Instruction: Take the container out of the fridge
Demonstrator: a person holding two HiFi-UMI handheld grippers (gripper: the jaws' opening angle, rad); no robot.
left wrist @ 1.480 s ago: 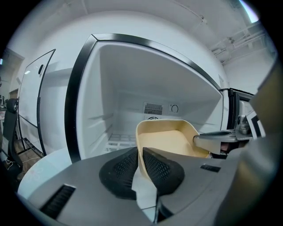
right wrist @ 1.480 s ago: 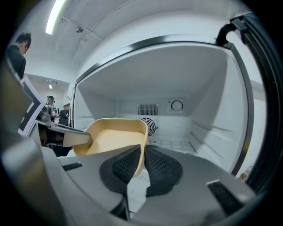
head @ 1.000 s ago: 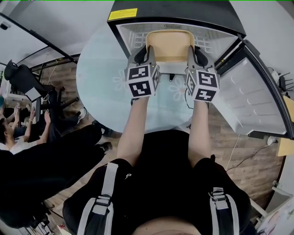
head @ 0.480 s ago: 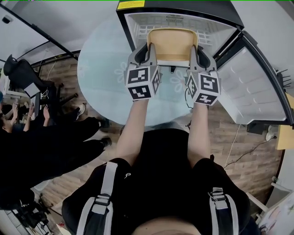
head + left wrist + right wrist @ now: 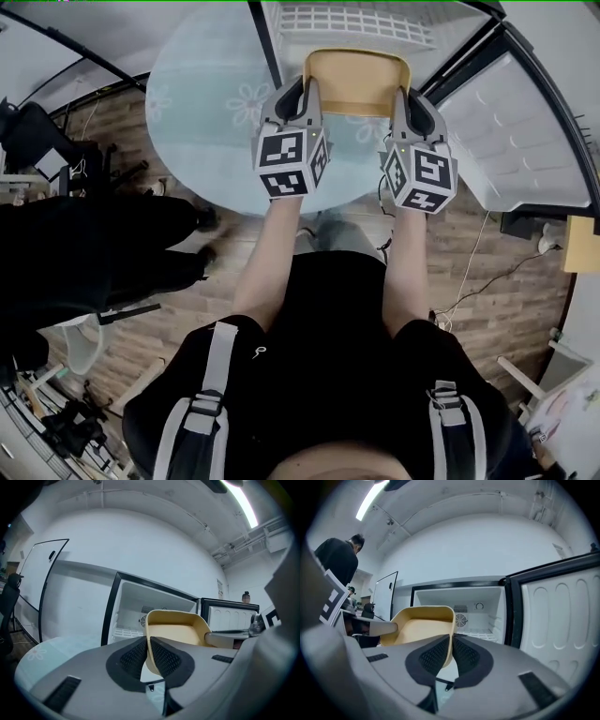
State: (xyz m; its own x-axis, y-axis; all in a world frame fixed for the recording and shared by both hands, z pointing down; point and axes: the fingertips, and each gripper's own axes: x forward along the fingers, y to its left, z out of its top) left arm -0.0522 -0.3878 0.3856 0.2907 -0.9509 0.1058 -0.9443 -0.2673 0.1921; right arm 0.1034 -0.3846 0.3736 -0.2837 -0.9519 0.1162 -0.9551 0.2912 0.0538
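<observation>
A yellow container (image 5: 357, 82) hangs in the air just in front of the small fridge (image 5: 356, 22), held by both side walls. My left gripper (image 5: 307, 94) is shut on its left wall, which shows pinched between the black pads (image 5: 136, 654) in the left gripper view, where the container (image 5: 174, 629) fills the middle; these jaws have just been closing on that wall. My right gripper (image 5: 405, 101) is shut on the right wall, and in the right gripper view the container (image 5: 423, 625) rim sits between the pads (image 5: 465, 656). The fridge (image 5: 480, 609) stands empty behind.
The fridge door (image 5: 520, 131) stands wide open at the right. A round glass table (image 5: 211, 122) carries the fridge. People sit and stand at the left (image 5: 84, 253). Cables (image 5: 487, 281) lie on the wooden floor (image 5: 497, 272).
Both grippers have drawn the container out of the fridge toward me; the fridge has slid to the top edge of the head view.
</observation>
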